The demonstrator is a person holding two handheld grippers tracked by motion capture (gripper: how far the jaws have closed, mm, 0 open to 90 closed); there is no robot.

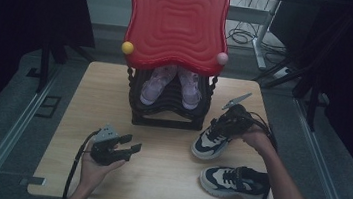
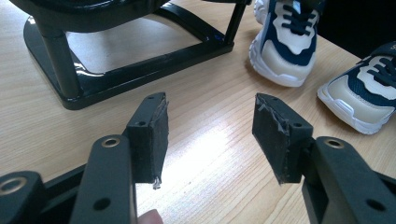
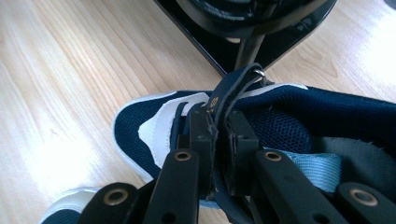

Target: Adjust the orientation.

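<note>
Step in hand: picking up a shoe. The right gripper (image 1: 225,123) has its jaws pinched on the strap (image 3: 229,91) at the tongue of the navy-and-white sneaker (image 1: 210,141), pads pressed flat on the strap with almost no gap, as the right gripper view shows. The sneaker sits on the wooden table (image 1: 160,178), just right of the black shoe rack (image 1: 168,113) and close to its base rail. The second sneaker (image 1: 233,180) lies nearer the person, close to the table's front-right edge, apart from the first.

The left gripper (image 1: 126,148) rests low over the table's front-left part, jaws wide apart, nothing between them; bare wood shows between its pads (image 2: 152,135).

Likely goal: set the pair on the rack, where a pink pair (image 1: 172,85) already sits under the red wavy top (image 1: 177,21). That tier looks full, so a lower shelf seems the likelier spot; free room inside cannot be told from here.

Next move probably calls for a straight lift by the strap, then a swing left toward the rack front. A strap hold lets the shoe dangle and tilt, so the toe could clip the base rail (image 2: 154,60).

Room: open wood in front of the rack and between the two grippers. Tight on the right, where the table edge is close.
</note>
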